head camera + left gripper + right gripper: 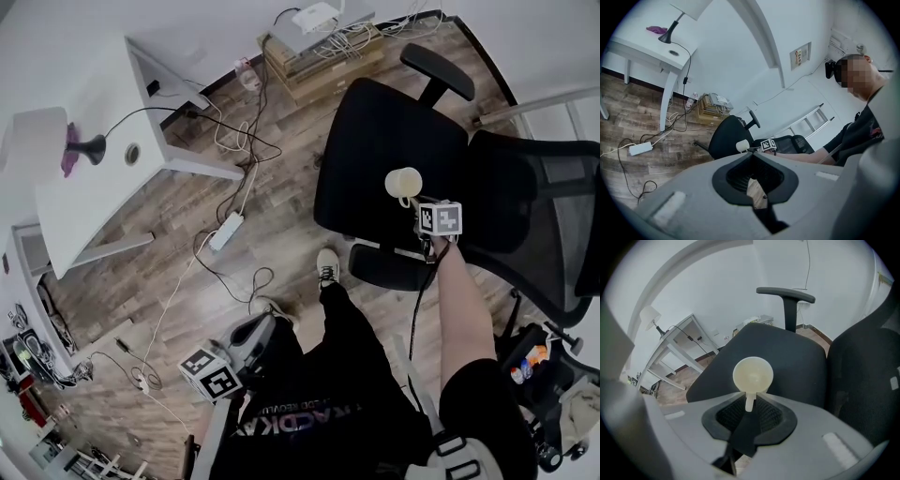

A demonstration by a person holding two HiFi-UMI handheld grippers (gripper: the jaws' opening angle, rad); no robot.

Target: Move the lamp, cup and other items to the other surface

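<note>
1. Pinching the cup (pixel 403 182) by its handle in the right gripper (pixel 412 202), just over the black chair seat (pixel 375 131).
2. Holding the left gripper (pixel 757 188) low, slightly spread, gripping nothing.
3. Leaving the lamp (pixel 39 139) and purple item (pixel 69 150) on the white desk (pixel 103 192), judging most work undone.

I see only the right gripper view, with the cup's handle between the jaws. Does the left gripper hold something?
Observer: No, the left gripper is empty; its jaws stand slightly apart.
Operator: Where is it?
Observer: Low beside the person's leg, above the wooden floor.
Operator: Is anything besides the lamp on the white table?
Observer: Yes, a purple thing lies next to the lamp's base.
</note>
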